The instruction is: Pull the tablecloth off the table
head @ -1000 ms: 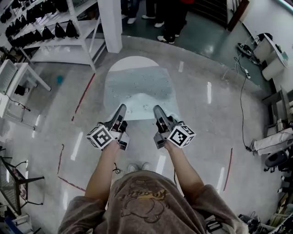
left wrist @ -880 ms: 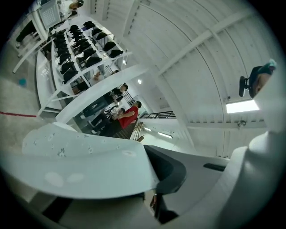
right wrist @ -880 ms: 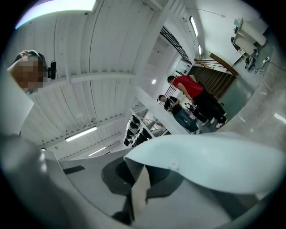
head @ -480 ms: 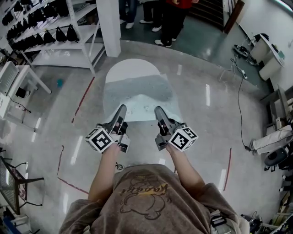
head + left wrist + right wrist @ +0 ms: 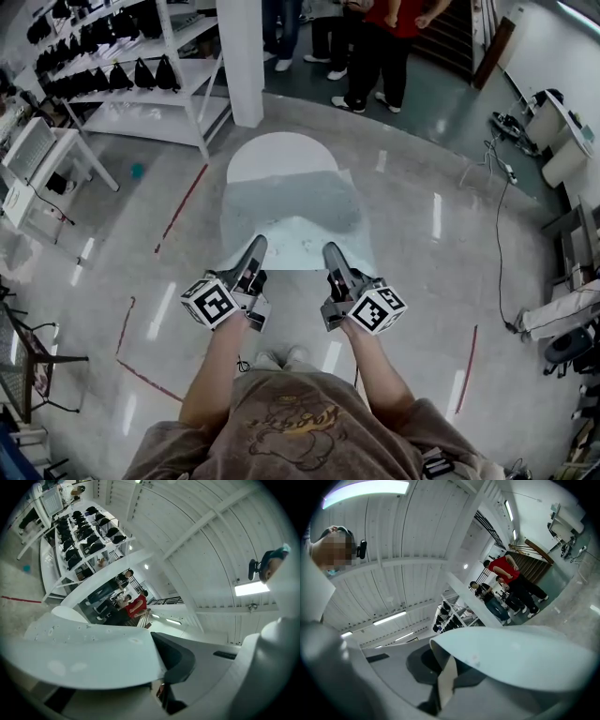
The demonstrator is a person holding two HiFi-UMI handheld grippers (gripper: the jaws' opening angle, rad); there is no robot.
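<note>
Gripping the near hem of the pale grey-blue fabric tablecloth (image 5: 291, 199), left tongs (image 5: 255, 243) and right tongs (image 5: 330, 249) are each pinched tight on it. It covers the near part of the round white counter (image 5: 279, 153), far end bare, so the pull seems roughly midway; next, draw both back evenly

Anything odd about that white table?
The tablecloth is askew: it leaves the far end of the table bare, wrinkles across its middle, and its near edge is pinched in the left hand-held gripper and the right hand-held gripper.
</note>
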